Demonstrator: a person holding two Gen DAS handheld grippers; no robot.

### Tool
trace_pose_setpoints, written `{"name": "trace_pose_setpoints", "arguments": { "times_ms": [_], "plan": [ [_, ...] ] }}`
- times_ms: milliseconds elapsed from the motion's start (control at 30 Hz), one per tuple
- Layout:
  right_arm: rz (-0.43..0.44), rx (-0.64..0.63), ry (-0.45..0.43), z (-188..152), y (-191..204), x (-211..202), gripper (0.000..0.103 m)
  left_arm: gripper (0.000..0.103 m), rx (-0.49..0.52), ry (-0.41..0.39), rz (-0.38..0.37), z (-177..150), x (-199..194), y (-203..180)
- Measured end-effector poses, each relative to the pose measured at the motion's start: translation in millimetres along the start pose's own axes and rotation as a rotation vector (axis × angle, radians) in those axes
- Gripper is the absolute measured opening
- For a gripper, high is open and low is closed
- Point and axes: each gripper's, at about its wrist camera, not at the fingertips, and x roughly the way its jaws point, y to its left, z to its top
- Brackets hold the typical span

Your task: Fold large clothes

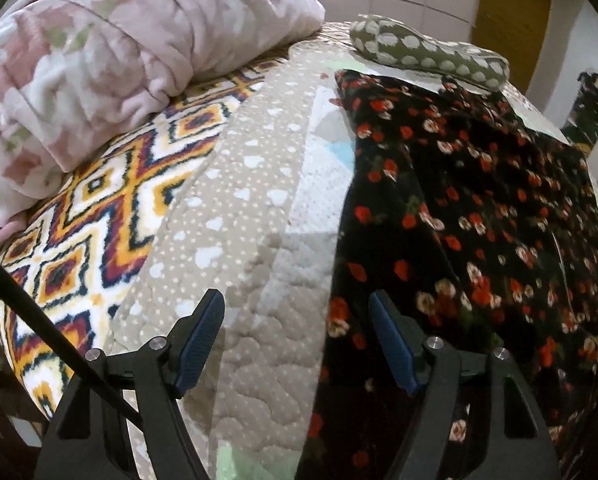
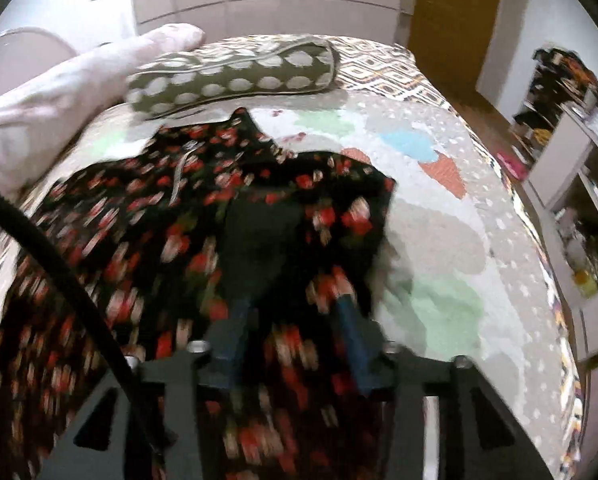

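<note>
Black floral-print garment (image 1: pixel 479 208) lies spread on the quilted beige bedspread (image 1: pixel 235 248), flat for folding. Left gripper (image 1: pixel 297 340) wide open beside its edge; right gripper (image 2: pixel 295 312) blurred, grip unclear.

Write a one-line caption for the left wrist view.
Open left gripper hovers at the edge of a black floral garment spread on the quilted bed cover.

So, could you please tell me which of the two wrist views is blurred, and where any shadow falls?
Right wrist view: strong motion blur smears the floral dress and the right tool, so its state is unclear. Left wrist view: mostly sharp; the open left tool hangs above the quilted bedspread, where a soft shadow darkens the fabric; the bed bulges from fisheye distortion.
</note>
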Motion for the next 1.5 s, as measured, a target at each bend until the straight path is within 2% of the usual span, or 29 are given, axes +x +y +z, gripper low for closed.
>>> {"name": "trace_pose_setpoints", "arguments": {
  "times_ms": [133, 267, 433, 533, 667, 733, 767, 800, 867, 933, 967, 1000, 1100, 1233, 1267, 1300, 1333, 1400, 1500],
  "plan": [
    [0.018, -0.041, 0.025, -46, -20, -40, 0.056, 0.073, -0.023, 0.020, -0.009, -4, -1, 3],
    [0.074, 0.045, 0.047, -101, -58, -63, 0.060, 0.073, -0.052, 0.062, -0.011, -11, 2, 5],
    [0.112, 0.143, 0.083, -164, -77, -68, 0.060, 0.075, -0.070, 0.047, 0.017, -22, -2, 2],
    [0.145, 0.186, 0.072, -187, -78, -70, 0.060, 0.077, -0.070, 0.039, 0.033, -27, -1, 1],
    [0.199, 0.248, 0.056, -207, -79, -72, 0.061, 0.077, -0.082, 0.058, 0.010, -30, -6, 4],
    [0.204, 0.256, 0.059, -210, -78, -69, 0.061, 0.075, -0.082, 0.074, -0.042, -32, -11, 6],
    [0.205, 0.261, 0.058, -211, -78, -68, 0.062, 0.066, -0.080, 0.077, -0.064, -33, -13, 6],
    [0.209, 0.269, 0.056, -211, -79, -67, 0.063, 0.053, -0.073, 0.082, -0.100, -35, -17, 5],
    [0.218, 0.285, 0.053, -211, -81, -66, 0.064, 0.048, -0.059, 0.080, -0.125, -41, -25, 3],
    [0.227, 0.296, 0.046, -212, -82, -64, 0.066, 0.048, -0.052, 0.075, -0.138, -47, -32, 0],
    [0.228, 0.296, 0.042, -213, -81, -64, 0.067, 0.050, -0.054, 0.072, -0.152, -51, -34, 0],
    [0.230, 0.296, 0.040, -214, -81, -64, 0.067, 0.057, -0.055, 0.074, -0.163, -53, -34, 0],
    [0.251, 0.307, 0.029, -219, -83, -67, 0.067, 0.075, -0.085, 0.070, -0.262, -58, -35, 4],
    [0.295, 0.339, 0.016, -229, -91, -70, 0.067, 0.077, -0.063, 0.074, -0.321, -61, -37, -1],
    [0.306, 0.350, 0.010, -231, -93, -70, 0.067, 0.074, -0.044, 0.078, -0.329, -63, -39, -6],
    [0.317, 0.363, 0.004, -233, -95, -71, 0.067, 0.060, -0.028, 0.081, -0.328, -65, -41, -10],
    [0.332, 0.380, -0.004, -237, -96, -72, 0.067, 0.054, -0.015, 0.085, -0.315, -67, -42, -13],
    [0.349, 0.397, -0.016, -241, -97, -74, 0.067, 0.033, 0.015, 0.074, -0.302, -72, -48, -19],
    [0.398, 0.406, -0.020, -249, -96, -77, 0.069, 0.027, -0.027, 0.084, -0.331, -75, -52, -15]
  ]
}}
